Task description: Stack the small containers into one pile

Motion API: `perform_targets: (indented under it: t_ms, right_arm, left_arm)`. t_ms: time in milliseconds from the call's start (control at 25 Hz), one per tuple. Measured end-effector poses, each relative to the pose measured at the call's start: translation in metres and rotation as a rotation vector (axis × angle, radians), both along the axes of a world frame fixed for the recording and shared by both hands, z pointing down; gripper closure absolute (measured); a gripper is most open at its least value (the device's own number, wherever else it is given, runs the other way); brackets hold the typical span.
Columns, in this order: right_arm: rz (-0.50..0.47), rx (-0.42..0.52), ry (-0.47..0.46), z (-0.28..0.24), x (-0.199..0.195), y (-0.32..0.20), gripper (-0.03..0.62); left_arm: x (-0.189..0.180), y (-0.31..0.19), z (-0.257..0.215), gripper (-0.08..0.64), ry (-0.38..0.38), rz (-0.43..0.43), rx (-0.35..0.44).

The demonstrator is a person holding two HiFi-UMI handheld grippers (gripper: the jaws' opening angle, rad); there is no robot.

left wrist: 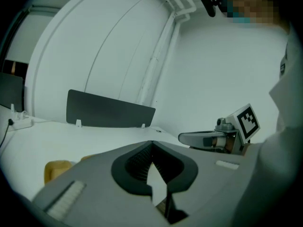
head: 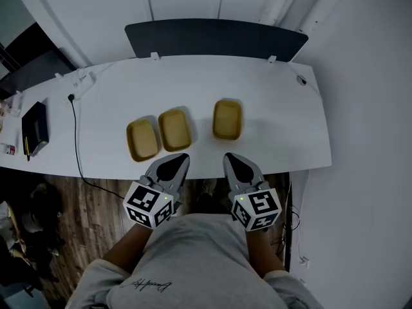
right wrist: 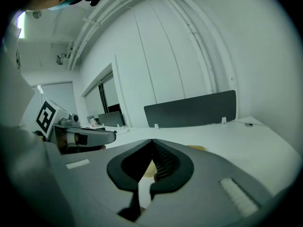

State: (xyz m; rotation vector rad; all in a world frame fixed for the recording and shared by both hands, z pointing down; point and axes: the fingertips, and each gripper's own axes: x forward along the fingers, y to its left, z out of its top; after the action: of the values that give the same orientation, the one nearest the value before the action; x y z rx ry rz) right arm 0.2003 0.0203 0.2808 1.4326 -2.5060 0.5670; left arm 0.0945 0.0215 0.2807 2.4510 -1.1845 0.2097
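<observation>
Both hands are in front of the white surface (head: pixel 277 134) right now. 3 yellow containers sit on it in a loose row, none stacked. The left container (head: pixel 142 140) and middle container (head: pixel 175 129) are just beside each other; I can't tell if their rims touch. The right container (head: pixel 227 119) sits apart from them, a bit further back.

The left gripper (head: pixel 183 157) is closed with nothing in it. Its own view shows the tips meeting and only bare surface past them. It hangs at the near edge of the surface, with its tip near the front end of the middle container.

The right gripper (head: pixel 228 156) is also closed and empty, at the same edge and lined up in front of the right container without touching it. The 2 grippers sit side by side, angled slightly toward each other.

A dark panel (head: pixel 215 38) stands along the far edge, and a black cable (head: pixel 76 131) runs across the left end of the surface and down to the wood floor (head: pixel 90 211).
</observation>
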Motion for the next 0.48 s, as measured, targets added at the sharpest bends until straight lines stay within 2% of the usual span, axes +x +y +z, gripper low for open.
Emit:
perform_targets:
  t_ms: [200, 480]
  right_arm:
    - [0.034, -0.031, -0.002, 0.008, 0.031, -0.043, 0.577]
    - [0.016, -0.053, 0.008, 0.015, 0.050, -0.077, 0.577]
  left_arm:
    - [0.020, -0.040, 0.000, 0.558, -0.007, -0.033, 0.001]
    - [0.033, -0.075, 0.003, 0.558, -0.025, -0.072, -0.001]
